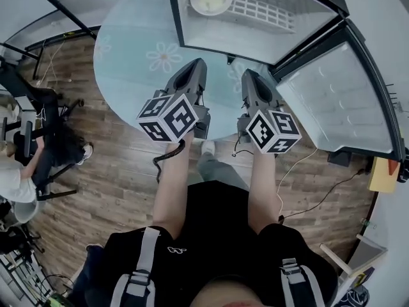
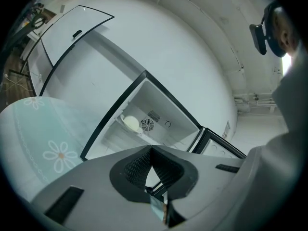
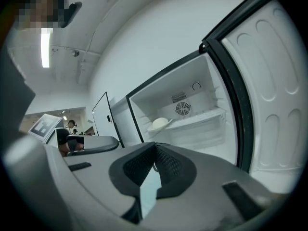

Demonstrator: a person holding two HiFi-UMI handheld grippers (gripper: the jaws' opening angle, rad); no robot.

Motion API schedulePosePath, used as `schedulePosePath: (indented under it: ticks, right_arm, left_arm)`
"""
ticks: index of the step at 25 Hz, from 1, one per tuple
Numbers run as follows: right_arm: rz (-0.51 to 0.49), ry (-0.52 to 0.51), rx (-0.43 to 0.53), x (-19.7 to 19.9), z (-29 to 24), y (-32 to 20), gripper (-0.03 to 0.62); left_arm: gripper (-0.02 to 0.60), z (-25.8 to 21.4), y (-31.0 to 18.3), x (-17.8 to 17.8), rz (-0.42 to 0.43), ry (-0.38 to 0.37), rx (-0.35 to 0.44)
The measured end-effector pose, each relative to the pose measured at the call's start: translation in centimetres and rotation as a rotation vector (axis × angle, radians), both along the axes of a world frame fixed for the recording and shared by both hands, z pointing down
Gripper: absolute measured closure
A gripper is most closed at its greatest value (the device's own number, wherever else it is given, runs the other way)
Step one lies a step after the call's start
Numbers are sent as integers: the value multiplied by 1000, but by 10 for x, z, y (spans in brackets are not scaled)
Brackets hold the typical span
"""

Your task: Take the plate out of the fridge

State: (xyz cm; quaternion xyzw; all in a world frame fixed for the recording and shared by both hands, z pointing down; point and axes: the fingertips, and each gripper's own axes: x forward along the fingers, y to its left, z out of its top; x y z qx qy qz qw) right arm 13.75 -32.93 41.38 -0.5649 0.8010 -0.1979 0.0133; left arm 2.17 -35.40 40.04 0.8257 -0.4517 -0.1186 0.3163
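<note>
The fridge (image 1: pixel 182 18) stands open ahead of me. On its wire shelf sits a white plate (image 1: pixel 211 0) with a pale round lump on it. The plate (image 2: pixel 130 123) also shows in the left gripper view, next to a small fan, and the plate (image 3: pixel 160 124) shows in the right gripper view on the upper shelf. My left gripper (image 1: pixel 197 64) and right gripper (image 1: pixel 246 75) are side by side in front of the fridge opening, short of the plate. In both gripper views the jaws meet, left gripper (image 2: pixel 151 150) and right gripper (image 3: pixel 155 148), with nothing between them.
The fridge door (image 1: pixel 339 101) is swung open on the right. A pale blue rug with daisies (image 1: pixel 128 50) lies before the fridge. A seated person (image 1: pixel 19 171) and an office chair (image 1: pixel 54 126) are at the left. A cable (image 1: pixel 319 200) runs over the wooden floor.
</note>
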Motion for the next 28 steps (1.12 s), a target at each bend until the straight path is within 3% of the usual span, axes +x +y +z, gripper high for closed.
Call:
schedulePosePath:
  ticks: [10,16,28]
  right_arm:
    - [-73,-117,67,-4,-30,-44,589]
    - [-84,-108,87,-11,-33,-58,589]
    - [-104,-164,115,-24,-35,-99,588]
  left_arm:
    - [591,-19,-24,5,-15,-29,-19]
    - [592,-16,-42,-7,-108,-55,-35]
    - [590,-4,-85,-25,-173,-11,-40]
